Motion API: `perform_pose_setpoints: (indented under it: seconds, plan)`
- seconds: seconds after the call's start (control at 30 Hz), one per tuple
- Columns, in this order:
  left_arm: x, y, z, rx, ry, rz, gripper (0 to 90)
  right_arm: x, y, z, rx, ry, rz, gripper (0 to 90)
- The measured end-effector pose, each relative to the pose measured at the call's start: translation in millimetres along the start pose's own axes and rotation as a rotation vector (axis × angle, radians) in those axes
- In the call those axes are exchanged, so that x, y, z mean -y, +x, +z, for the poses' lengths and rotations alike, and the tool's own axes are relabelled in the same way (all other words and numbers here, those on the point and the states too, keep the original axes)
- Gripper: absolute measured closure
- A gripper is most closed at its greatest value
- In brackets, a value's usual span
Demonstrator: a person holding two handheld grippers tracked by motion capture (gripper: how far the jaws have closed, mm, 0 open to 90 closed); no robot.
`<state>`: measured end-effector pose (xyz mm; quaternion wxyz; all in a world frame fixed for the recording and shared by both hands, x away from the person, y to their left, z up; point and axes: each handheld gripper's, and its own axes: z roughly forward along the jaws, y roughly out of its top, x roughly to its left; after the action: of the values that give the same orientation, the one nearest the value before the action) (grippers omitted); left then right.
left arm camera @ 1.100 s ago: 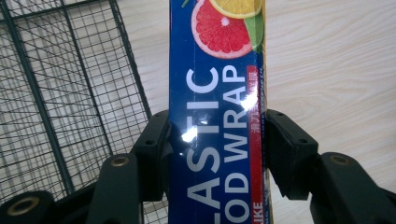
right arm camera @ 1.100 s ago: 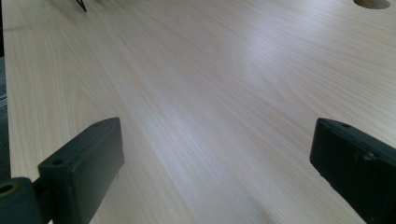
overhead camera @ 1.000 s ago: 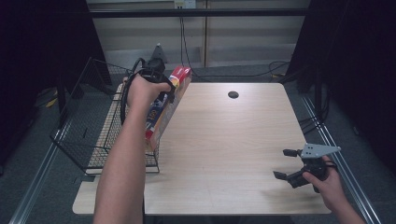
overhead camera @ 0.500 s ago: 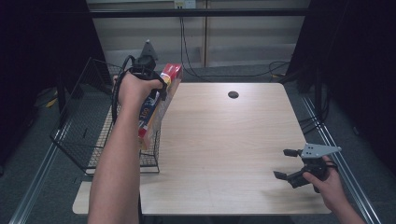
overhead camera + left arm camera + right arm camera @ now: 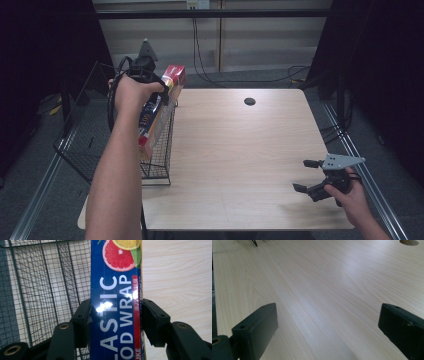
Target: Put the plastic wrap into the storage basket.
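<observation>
A long blue plastic wrap box [image 5: 116, 302] with citrus pictures is clamped between the black jaws of my left gripper [image 5: 116, 315]. In the high view that box [image 5: 159, 112] hangs tilted over the right wall of a black wire basket [image 5: 90, 145], its red end uppermost, with my left gripper [image 5: 150, 92] held high above the basket. My right gripper [image 5: 306, 176] stands open near the table's front right corner. In the right gripper view its jaws [image 5: 327, 325] are wide apart over bare wood with nothing between them.
The wire basket sits at the table's left edge and overhangs it. A round cable hole [image 5: 249, 101] lies at the back of the light wooden table [image 5: 240, 150]. Cables run along the floor behind, and metal rails flank the table.
My left hand has carried the plastic wrap box leftward and a little up, from above the table's edge to over the basket's right wall. The right gripper has stayed put.
</observation>
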<state>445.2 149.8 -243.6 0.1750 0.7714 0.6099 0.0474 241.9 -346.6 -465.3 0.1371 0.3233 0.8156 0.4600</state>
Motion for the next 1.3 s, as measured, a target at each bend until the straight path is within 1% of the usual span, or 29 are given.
perform_pose_setpoints:
  seconds: [0.07, 0.2, 0.23, 0.27, 0.37, 0.4, 0.5, 0.53, 0.57, 0.6, 0.63, 0.67, 0.73, 0.83, 0.9, 0.93, 0.97, 1.0, 1.03, 1.1, 1.17, 1.2, 1.3]
  plan:
    - [0.8, 3.5, -2.1, -0.002, 0.001, -0.004, 46.9, 0.3, 0.3, 0.4, -0.002, 0.001, 0.002, 2.3]
    - [2.8, 8.3, -4.8, -0.004, -0.007, -0.032, 46.9, 0.2, 0.4, 0.5, -0.001, 0.0, 0.001, 2.3]
    - [2.9, 10.3, -6.0, -0.01, -0.005, -0.026, 46.9, 0.1, 0.3, 0.5, 0.001, -0.001, 0.003, 2.3]
    - [3.2, 11.8, -6.8, -0.014, -0.006, -0.029, 46.9, 0.1, 0.2, 0.5, 0.006, -0.003, 0.002, 2.3]
    - [4.2, 15.4, -9.6, -0.024, -0.008, -0.042, 46.9, 0.3, 0.4, 0.8, 0.006, 0.0, 0.001, 2.3]
    - [4.7, 16.1, -10.3, -0.024, -0.01, -0.053, 46.9, 0.3, 0.3, 0.9, 0.003, 0.0, 0.0, 2.3]
    - [5.3, 18.4, -11.4, -0.031, -0.011, -0.056, 46.9, 0.2, 0.4, 0.8, 0.005, 0.004, 0.002, 2.3]
    - [5.6, 20.9, -12.7, -0.037, -0.009, -0.052, 46.9, 0.1, 0.7, 1.0, 0.0, 0.005, 0.005, 2.3]
    - [6.0, 21.5, -13.2, -0.036, -0.014, -0.068, 46.9, 0.2, 0.8, 1.6, 0.0, 0.001, 0.003, 2.3]
    - [6.2, 23.1, -14.1, -0.04, -0.015, -0.065, 46.9, 0.2, 1.0, 1.7, 0.0, 0.003, 0.005, 2.3]
    - [6.5, 23.8, -14.8, -0.037, -0.018, -0.076, 46.9, 0.4, 0.9, 2.1, -0.003, 0.004, 0.004, 2.3]
    - [6.5, 25.1, -16.1, -0.043, -0.016, -0.071, 46.9, 0.5, 0.9, 2.4, 0.0, 0.004, 0.003, 2.3]
    - [6.8, 26.8, -18.1, -0.047, -0.013, -0.077, 46.9, 0.4, 1.0, 2.4, -0.001, 0.007, 0.001, 2.3]
    - [7.4, 30.2, -21.0, -0.05, -0.024, -0.094, 46.9, 0.5, 0.8, 2.7, 0.001, 0.006, 0.003, 2.3]
    - [7.7, 33.4, -22.8, -0.058, -0.029, -0.094, 46.9, 0.6, 0.9, 2.7, 0.002, 0.006, 0.004, 2.3]
    - [8.1, 34.3, -23.6, -0.061, -0.033, -0.103, 46.9, 0.6, 1.1, 2.7, 0.001, 0.006, 0.003, 2.3]
    - [8.4, 36.0, -24.6, -0.066, -0.032, -0.103, 46.9, 0.7, 1.0, 2.6, -0.001, 0.005, 0.002, 2.3]
    - [8.6, 37.8, -25.3, -0.07, -0.033, -0.102, 46.9, 0.7, 1.2, 2.6, 0.001, 0.005, 0.004, 2.3]
    - [9.1, 38.8, -25.9, -0.072, -0.037, -0.114, 46.9, 0.7, 1.0, 2.7, 0.001, 0.006, 0.004, 2.3]
    - [10.1, 42.7, -27.0, -0.085, -0.036, -0.114, 46.8, 0.8, 0.9, 2.8, 0.001, 0.005, 0.005, 2.3]
    - [11.2, 45.3, -26.7, -0.095, -0.041, -0.125, 46.8, 0.8, 1.0, 2.9, -0.001, 0.007, 0.006, 2.3]
    - [11.8, 46.2, -26.4, -0.093, -0.042, -0.14, 46.8, 0.8, 1.0, 3.1, -0.002, 0.007, 0.008, 2.3]
    - [13.1, 50.4, -25.9, -0.098, -0.042, -0.149, 46.8, 0.9, 1.0, 3.5, -0.002, 0.007, 0.005, 2.3]
